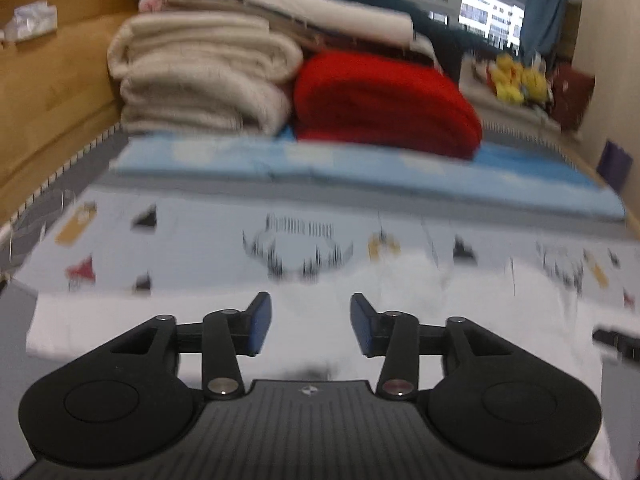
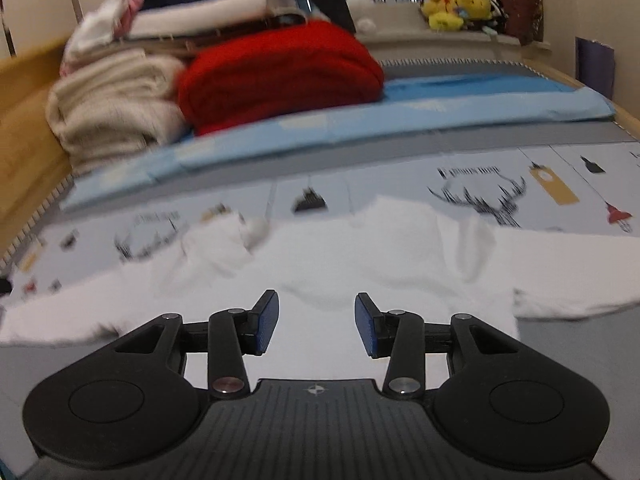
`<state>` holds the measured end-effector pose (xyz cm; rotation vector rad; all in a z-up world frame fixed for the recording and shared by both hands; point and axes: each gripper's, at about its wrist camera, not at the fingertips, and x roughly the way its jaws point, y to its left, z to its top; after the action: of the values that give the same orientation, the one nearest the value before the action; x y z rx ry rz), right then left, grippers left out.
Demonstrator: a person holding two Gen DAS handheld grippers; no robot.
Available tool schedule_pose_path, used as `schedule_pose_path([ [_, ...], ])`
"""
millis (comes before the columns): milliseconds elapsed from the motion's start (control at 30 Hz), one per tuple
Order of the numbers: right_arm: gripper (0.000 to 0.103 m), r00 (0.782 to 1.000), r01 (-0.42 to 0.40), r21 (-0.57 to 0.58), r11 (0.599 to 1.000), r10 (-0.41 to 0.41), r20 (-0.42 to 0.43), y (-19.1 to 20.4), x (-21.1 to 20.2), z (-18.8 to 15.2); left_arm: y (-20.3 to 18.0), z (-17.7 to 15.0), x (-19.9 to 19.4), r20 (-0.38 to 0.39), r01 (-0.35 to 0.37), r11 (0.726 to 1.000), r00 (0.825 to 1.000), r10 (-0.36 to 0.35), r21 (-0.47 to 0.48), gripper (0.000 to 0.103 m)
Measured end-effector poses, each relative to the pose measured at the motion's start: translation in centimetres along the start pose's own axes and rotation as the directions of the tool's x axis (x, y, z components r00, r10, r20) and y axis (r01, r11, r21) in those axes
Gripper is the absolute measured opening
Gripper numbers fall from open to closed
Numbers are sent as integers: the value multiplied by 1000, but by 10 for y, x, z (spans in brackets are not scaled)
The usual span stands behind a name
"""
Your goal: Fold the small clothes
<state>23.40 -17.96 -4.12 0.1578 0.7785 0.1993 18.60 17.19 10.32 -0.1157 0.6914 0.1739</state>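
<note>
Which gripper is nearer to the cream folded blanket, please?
Left. The left gripper has the cream folded blanket ahead, slightly left; from the right gripper it lies farther off left.

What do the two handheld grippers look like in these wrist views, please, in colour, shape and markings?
The left gripper and right gripper look alike: matte black, with a ribbed dark-grey base bearing a small round emblem, a round disc-shaped housing on each side, and jointed black link arms with silver pivot pins. Each finger ends in a flat blue pad. No cables, hands or sleeves show.
</note>
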Motion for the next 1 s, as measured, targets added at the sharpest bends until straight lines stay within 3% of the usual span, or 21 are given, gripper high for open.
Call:
schedule_pose_path([
  [133,44,996,-8,-39,999,11,94,11,-5,8,11,26,18,101,-56,998,993,55,4,61],
  [200,44,995,28,-113,993,-17,97,19,-2,8,22,12,31,125,-53,998,990,58,-37,61],
  [233,44,994,49,-133,990,-35,101,21,0,7,28,2,40,103,-59,996,993,66,-62,61],
  [300,44,995,61,-127,990,-49,91,20,5,9,33,-8,68,-12,-95,992,996,94,-88,59],
  [400,43,995,64,-113,992,-55,80,19,10,10,35,-11,86,-38,-109,991,994,106,-76,59],
  [500,43,993,72,-106,992,-61,103,22,12,13,39,-19,89,13,-76,995,997,77,-69,60],
  [567,43,991,65,-101,993,-52,127,24,12,15,39,-28,102,-20,-102,994,995,102,-39,60],
  [733,44,984,75,-161,984,-47,169,41,17,16,70,-46,143,-49,-121,988,992,116,-95,60],
  [800,43,983,90,-183,979,-58,175,47,22,17,92,-49,155,-79,-132,978,989,121,-161,55],
  [833,43,983,90,-178,980,-59,174,47,24,18,106,-50,160,-94,-133,968,989,115,-212,44],
  [867,43,983,90,-170,981,-60,172,46,26,19,118,-51,164,-109,-138,959,988,114,-249,39],
  [1000,43,985,100,-155,983,-76,154,43,35,27,163,-58,178,-194,-246,900,963,186,-360,37],
])
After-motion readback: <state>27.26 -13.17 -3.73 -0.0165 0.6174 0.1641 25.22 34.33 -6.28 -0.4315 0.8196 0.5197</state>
